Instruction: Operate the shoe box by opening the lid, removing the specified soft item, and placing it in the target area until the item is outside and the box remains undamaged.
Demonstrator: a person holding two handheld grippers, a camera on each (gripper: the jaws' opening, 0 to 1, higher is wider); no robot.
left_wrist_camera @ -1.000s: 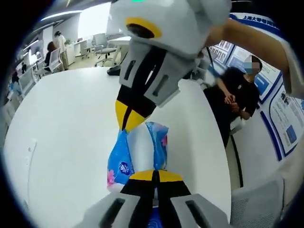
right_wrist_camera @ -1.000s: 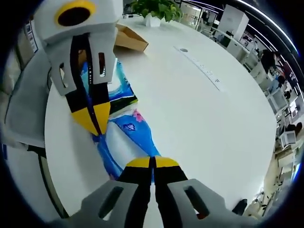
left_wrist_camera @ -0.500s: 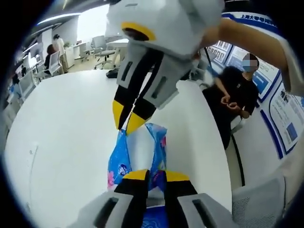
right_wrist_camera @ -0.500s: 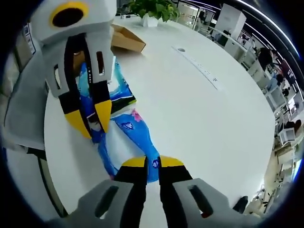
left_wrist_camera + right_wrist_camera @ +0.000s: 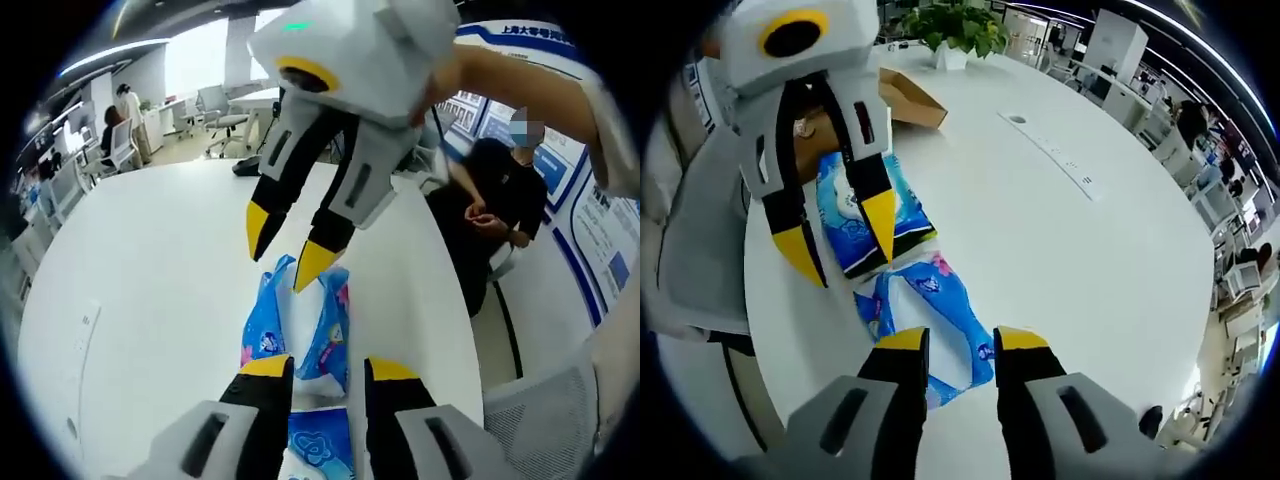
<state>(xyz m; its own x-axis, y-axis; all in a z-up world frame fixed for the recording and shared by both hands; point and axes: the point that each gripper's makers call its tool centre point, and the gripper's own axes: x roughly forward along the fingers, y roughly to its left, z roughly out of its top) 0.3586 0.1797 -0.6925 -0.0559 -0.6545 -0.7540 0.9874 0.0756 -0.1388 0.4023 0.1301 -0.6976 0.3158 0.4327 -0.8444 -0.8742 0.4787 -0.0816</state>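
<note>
— How many packs do you count?

— Two. In the right gripper view one blue tissue pack (image 5: 928, 325) lies flat on the white table (image 5: 1080, 250), just ahead of the right gripper (image 5: 952, 342). A second pack (image 5: 862, 215) lies past it, touching or nearly so, partly behind the left gripper (image 5: 840, 240).

— And the box?

— One brown box (image 5: 908, 98), farther back near a plant (image 5: 958, 25).

— Both grippers holding?

— Neither. Both sets of jaws are spread, gripping nothing. In the left gripper view the left gripper (image 5: 318, 372) sits over the near pack (image 5: 300, 322), with the right gripper (image 5: 285, 250) above its far end.

— Room to move?

— The packs lie near the table's edge; the tabletop beyond them is broad and bare. A seated person (image 5: 495, 205) is past that edge.
</note>
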